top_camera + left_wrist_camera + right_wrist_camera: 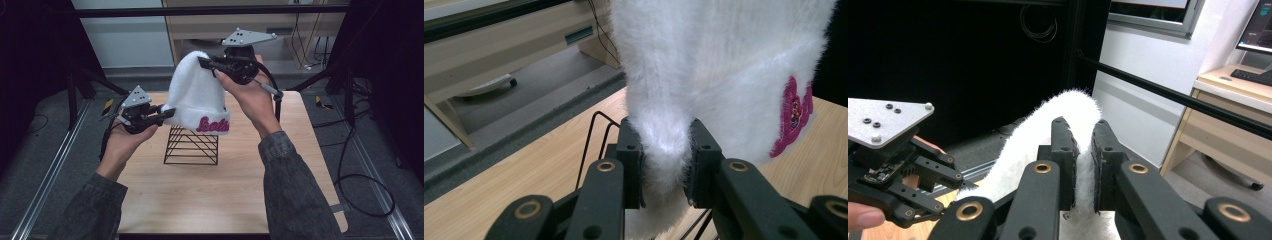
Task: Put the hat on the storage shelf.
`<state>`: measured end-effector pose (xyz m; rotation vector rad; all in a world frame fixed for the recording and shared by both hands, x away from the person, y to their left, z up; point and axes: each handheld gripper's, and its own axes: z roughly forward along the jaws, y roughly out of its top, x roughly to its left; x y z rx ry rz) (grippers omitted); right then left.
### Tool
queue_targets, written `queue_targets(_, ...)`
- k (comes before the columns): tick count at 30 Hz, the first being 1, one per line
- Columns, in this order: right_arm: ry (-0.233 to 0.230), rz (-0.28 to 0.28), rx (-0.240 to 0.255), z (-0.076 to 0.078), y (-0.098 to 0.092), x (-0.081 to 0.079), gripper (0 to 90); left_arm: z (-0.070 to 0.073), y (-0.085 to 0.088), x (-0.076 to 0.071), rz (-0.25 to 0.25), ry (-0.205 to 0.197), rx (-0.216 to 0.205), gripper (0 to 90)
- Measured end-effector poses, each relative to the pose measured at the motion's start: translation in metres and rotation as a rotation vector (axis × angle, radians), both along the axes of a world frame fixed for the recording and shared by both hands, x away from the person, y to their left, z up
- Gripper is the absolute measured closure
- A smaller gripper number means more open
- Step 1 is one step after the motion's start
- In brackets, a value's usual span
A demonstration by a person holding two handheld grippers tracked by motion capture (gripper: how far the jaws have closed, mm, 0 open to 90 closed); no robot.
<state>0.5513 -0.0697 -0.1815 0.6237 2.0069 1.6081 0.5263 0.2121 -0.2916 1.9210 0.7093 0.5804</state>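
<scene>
White fuzzy knit fills the space between your grippers: you hold a white beanie in the air above the wooden table, its lower edge hanging just over a black wire rack that stands on the tabletop. Nearest you in the high view, your left gripper has its jaws clamped on the hat's lower left edge; the left gripper view shows that pinch up close, the fluffy cuff bunched tight between the two black pads, and it also shows two thin wires of the rack rising beside the left jaw, which stand close under the grip. The pink embroidered lettering sits on the cuff facing you from above, while the left gripper view catches it edge-on at the right. Farther off and higher, your right gripper has its jaws closed on the crown of the hat; the right gripper view shows a thin fold of the fabric squeezed between its pads, and beyond them your left gripper with its grey three-cornered plate. Behind the table, the high view shows a pale cabinet with loose cables, and black frame bars on either side.
</scene>
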Motion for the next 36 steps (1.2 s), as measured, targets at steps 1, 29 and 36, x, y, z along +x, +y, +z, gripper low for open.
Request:
queue_targets(1, 0.009, 0.001, 0.004, -0.002, 0.001, 0.003, 83.4, 0.000, 0.000, 0.000, 0.001, -0.002, 0.003, 72.8)
queue_targets(29, 0.064, 0.007, -0.035, -0.032, 0.018, 0.022, 83.0, -0.027, 0.021, 0.011, 0.051, 0.046, -0.006, 73.3)
queue_targets(36, 0.084, 0.014, -0.046, -0.041, 0.021, 0.025, 83.0, -0.038, 0.019, 0.012, 0.049, 0.061, 0.009, 73.3)
